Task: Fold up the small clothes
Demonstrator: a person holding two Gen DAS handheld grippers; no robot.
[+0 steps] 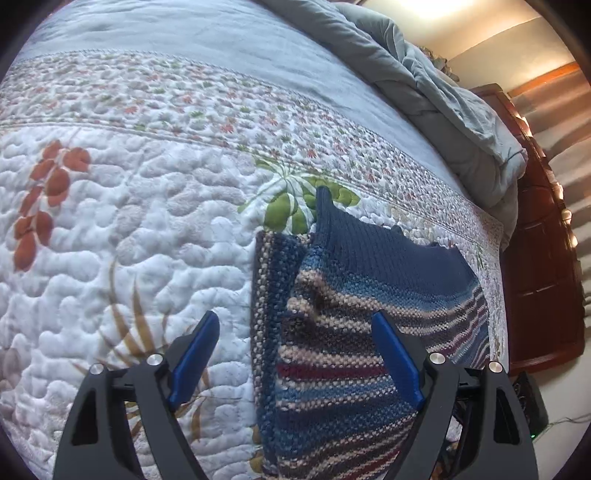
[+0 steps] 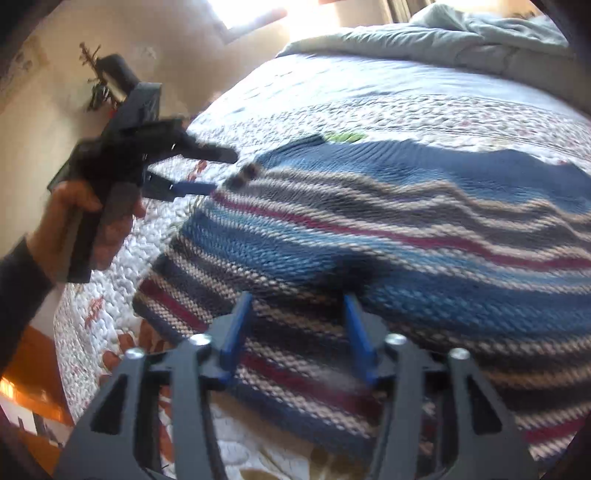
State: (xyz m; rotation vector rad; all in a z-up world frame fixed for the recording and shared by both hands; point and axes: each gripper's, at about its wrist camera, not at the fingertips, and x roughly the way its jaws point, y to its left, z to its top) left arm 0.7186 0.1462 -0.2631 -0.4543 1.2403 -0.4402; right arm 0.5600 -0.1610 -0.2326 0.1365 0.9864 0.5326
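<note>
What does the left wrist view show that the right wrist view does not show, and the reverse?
Only the left wrist view shows the dark wooden furniture beside the bed and the folded striped edge lying flat on the quilt. Only the right wrist view shows the left gripper from outside, held in a hand with a dark sleeve, and a bright window. Both show the striped knitted garment on the quilted bed, the grey bedding behind it, and blue fingers apart with nothing held.
</note>
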